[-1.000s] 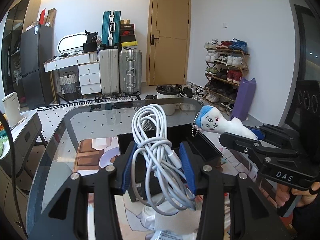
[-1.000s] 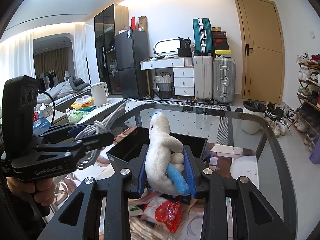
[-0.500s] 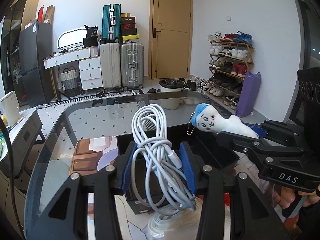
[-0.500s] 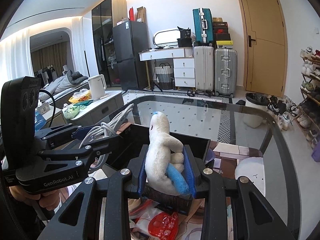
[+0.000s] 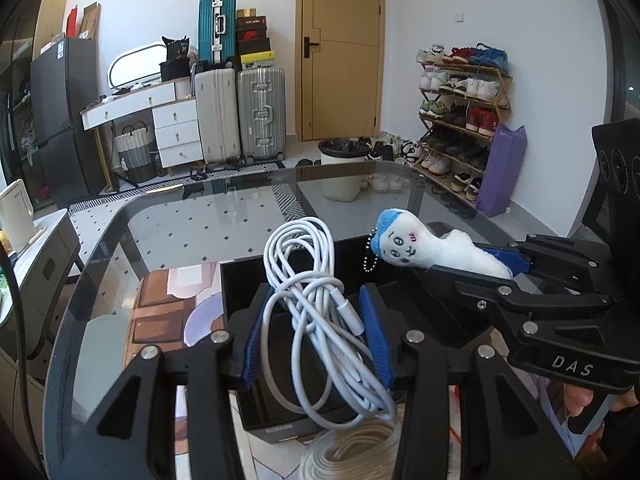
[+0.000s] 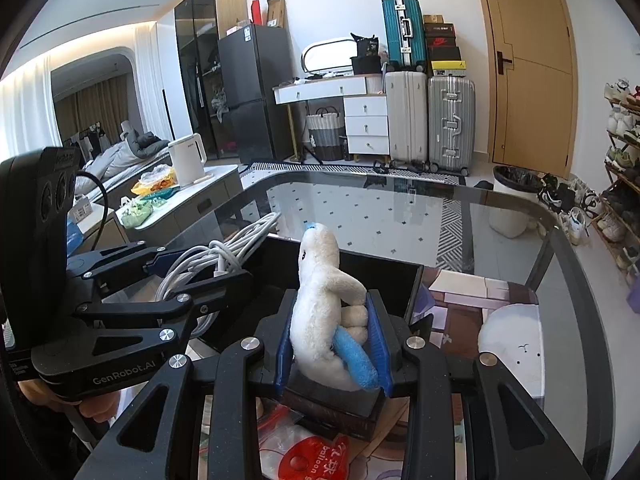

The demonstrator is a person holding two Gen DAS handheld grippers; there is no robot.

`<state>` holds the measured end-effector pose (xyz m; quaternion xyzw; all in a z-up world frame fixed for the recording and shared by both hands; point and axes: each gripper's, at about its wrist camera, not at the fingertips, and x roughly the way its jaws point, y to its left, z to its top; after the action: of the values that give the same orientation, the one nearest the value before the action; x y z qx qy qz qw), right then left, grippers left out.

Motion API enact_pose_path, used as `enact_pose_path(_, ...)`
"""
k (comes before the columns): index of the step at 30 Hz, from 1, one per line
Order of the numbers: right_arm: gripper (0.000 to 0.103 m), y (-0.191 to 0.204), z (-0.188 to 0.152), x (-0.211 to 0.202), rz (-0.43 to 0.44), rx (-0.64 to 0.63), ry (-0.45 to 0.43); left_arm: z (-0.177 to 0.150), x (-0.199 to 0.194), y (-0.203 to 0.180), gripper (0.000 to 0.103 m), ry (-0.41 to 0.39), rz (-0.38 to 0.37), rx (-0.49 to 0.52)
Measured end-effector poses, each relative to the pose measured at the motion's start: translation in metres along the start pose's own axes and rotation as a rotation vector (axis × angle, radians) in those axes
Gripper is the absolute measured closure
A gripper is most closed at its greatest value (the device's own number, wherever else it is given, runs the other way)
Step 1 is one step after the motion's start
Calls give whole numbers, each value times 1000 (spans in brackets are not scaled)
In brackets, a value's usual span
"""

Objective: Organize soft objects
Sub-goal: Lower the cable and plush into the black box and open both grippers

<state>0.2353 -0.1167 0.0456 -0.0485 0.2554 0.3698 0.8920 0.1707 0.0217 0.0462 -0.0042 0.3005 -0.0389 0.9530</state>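
Note:
My left gripper [image 5: 316, 336] is shut on a coiled white cable [image 5: 316, 292], whose loops stick up above the blue pads. Under and beyond it lies an open black box [image 5: 404, 308] on the glass table [image 5: 192, 236]. My right gripper [image 6: 332, 344] is shut on a white plush toy [image 6: 320, 292] with a blue cap and blue limb; it hangs over the near wall of the black box [image 6: 384, 276]. In the left wrist view the plush toy [image 5: 424, 244] shows its face and a bead chain, just right of the cable. The two grippers are side by side over the box.
A coil of cream cord [image 5: 352, 456] lies on the table below my left gripper. A red balloon packet [image 6: 316, 456] lies under my right gripper. Beyond the table stand suitcases [image 5: 240, 116], a bin [image 5: 344, 172], a shoe rack [image 5: 464, 120] and a side cabinet with a kettle [image 6: 186, 158].
Both grippers have moved forward and a little down, so the black box now lies right beneath them. Each keeps its hold: the cable on the left, the plush toy on the right.

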Motion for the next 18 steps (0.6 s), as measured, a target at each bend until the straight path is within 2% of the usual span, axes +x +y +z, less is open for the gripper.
enact_pose_path(14, 70, -5, -5, 28, -10, -16, 54, 2, 11, -4, 60, 16, 5, 36)
enact_pose_path(18, 70, -3, -6, 30, -25, -37, 54, -1, 14, -5, 59, 42, -9, 33)
